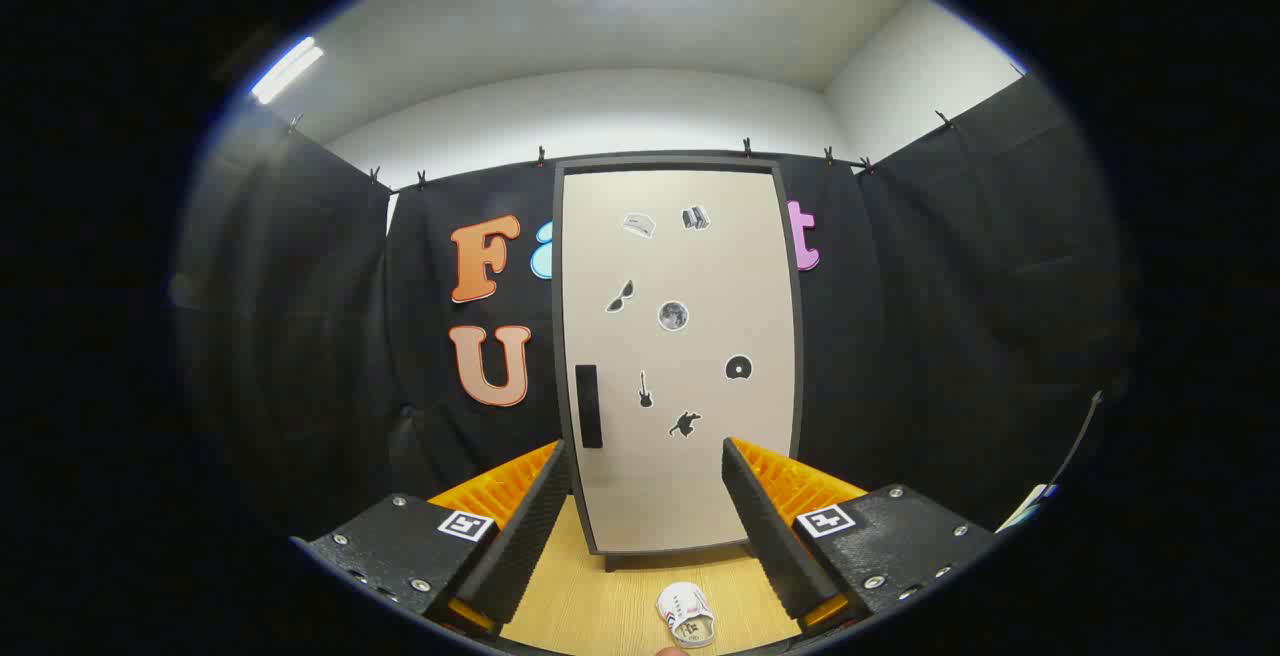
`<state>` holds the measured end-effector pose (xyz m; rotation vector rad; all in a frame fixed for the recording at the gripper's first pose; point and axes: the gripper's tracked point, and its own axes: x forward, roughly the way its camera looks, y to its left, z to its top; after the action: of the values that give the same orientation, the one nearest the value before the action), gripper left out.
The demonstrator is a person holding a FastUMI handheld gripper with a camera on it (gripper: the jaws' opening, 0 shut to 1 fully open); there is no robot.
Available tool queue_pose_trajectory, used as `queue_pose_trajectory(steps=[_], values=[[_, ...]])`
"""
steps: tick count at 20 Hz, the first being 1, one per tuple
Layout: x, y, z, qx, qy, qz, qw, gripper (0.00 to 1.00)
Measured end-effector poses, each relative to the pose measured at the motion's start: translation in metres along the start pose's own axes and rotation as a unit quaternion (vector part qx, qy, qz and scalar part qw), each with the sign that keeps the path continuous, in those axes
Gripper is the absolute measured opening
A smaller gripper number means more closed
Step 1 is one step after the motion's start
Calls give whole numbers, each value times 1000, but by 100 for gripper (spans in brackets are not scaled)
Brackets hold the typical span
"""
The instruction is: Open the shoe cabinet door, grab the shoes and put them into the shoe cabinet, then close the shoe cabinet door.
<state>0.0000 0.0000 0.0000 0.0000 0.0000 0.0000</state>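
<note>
The shoe cabinet (680, 266) stands upright straight ahead, beyond my fingers, its pale door shut inside a dark frame. Small stickers dot the door. A dark vertical handle (588, 406) sits at the door's left edge, low down. A small white shoe (686, 614) lies on the wooden floor (600, 596) between my fingers, closer to me than the cabinet. My gripper (645, 456) is open, fingers wide apart with nothing between them, still well short of the door.
Black cloth walls close in the booth on both sides and behind the cabinet. The cabinet rests on short dark feet (610, 564). A pale object (1030, 506) pokes out low by the right wall.
</note>
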Motion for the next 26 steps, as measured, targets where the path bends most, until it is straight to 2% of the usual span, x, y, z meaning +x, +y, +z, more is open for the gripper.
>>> queue_pose_trajectory(steps=[10, 26], values=[[-2, -13, -5, -3, 7, -12, 1000, 95], [-3, -17, -6, -4, 7, -8, 1000, 95]])
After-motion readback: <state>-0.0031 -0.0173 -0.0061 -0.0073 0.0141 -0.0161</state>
